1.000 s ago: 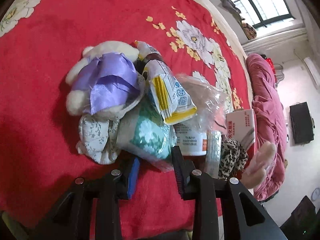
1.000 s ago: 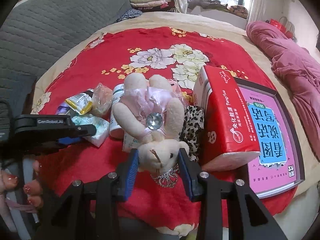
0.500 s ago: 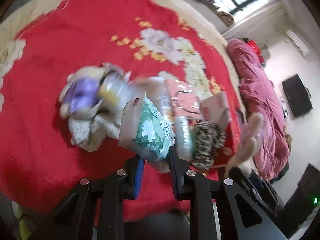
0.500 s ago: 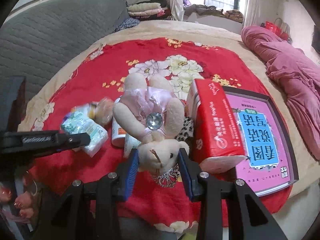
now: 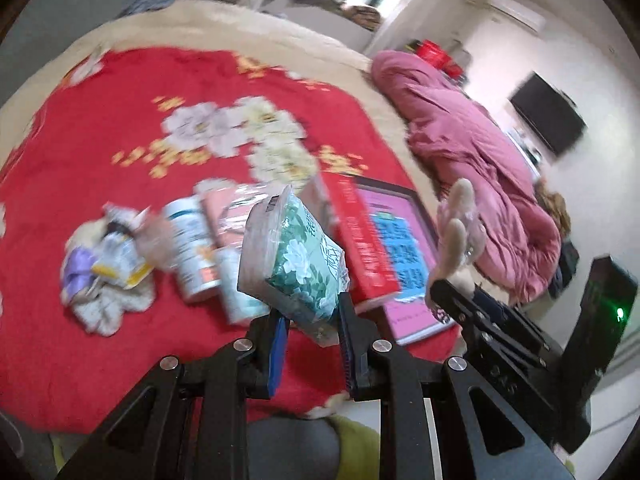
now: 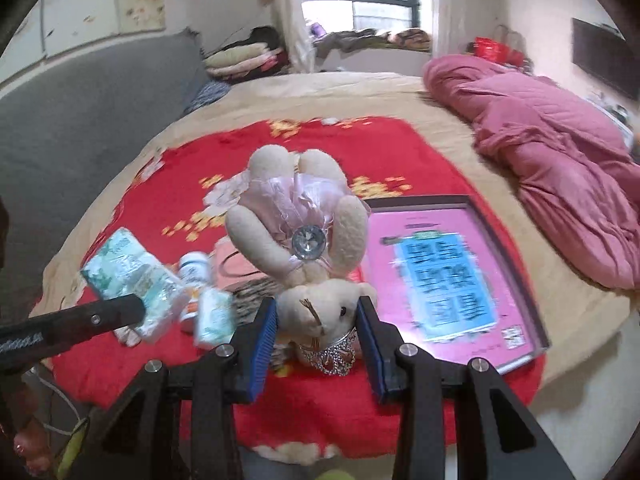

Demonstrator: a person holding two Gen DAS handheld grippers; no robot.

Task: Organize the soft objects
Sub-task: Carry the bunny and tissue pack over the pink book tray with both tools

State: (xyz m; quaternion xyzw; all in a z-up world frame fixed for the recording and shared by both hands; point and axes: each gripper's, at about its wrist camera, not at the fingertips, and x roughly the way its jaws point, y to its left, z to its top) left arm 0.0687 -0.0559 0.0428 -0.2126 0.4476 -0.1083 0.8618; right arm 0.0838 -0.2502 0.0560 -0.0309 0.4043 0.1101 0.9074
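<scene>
Red floral bedspread point(image 5: 100, 128); tissue pack point(image 5: 296, 256), plush bunny point(image 6: 316, 248) in tongs.

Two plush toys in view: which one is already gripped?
The cream bunny in the pink dress, clamped head-down in the right gripper. The purple-dressed plush lies on the red blanket.

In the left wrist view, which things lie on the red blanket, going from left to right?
Purple plush toy → white bottle → green tissue pack, held above the blanket → red box → pink board.
</scene>
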